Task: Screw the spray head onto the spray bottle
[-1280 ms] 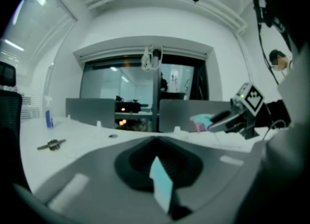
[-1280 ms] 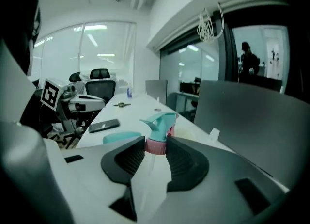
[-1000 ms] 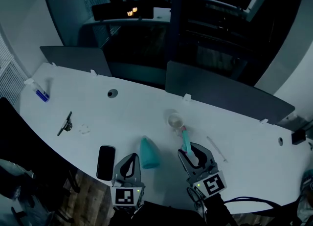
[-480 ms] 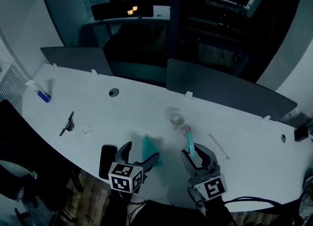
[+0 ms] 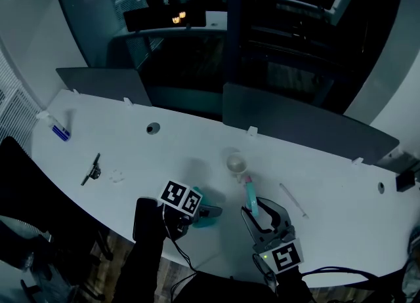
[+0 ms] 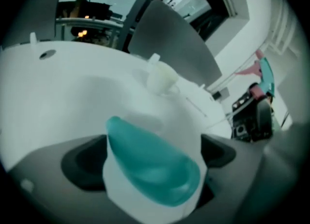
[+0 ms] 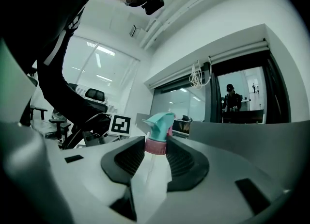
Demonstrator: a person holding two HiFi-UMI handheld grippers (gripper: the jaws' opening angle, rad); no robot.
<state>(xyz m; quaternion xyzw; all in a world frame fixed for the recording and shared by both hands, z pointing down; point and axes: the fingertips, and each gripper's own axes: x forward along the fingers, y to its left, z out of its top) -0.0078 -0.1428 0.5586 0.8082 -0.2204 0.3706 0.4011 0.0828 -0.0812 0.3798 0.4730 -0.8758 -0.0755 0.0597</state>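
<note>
As seen from the head view, left gripper (image 5: 200,214) tipped steeply down over the teal spray bottle (image 5: 202,223) on the counter (image 5: 328,190), marker cube hiding most of both. Off to the right of those fingers, well apart, right gripper (image 5: 262,211) held level with the spray head (image 5: 250,193) sticking out past its fingertips.

Along the left fingers (image 6: 80,162): spread as wide as possible, having just been opening, bottle in the gap between them. Apparently lying on its side, narrow end pointing away and broad end nearest. No pad pressing yet, so no hold.

Along the right fingers (image 7: 186,162): pinching the pink collar of the spray head, teal nozzle just beyond the tips.

Possible trouble from here: one finger landing first and nudging or rolling the bottle out of the gap; closing on the smooth, tapered body and squirting it forward. Later, meeting the neck askew and cross-threading, for want of a firm, centred grip.
</note>
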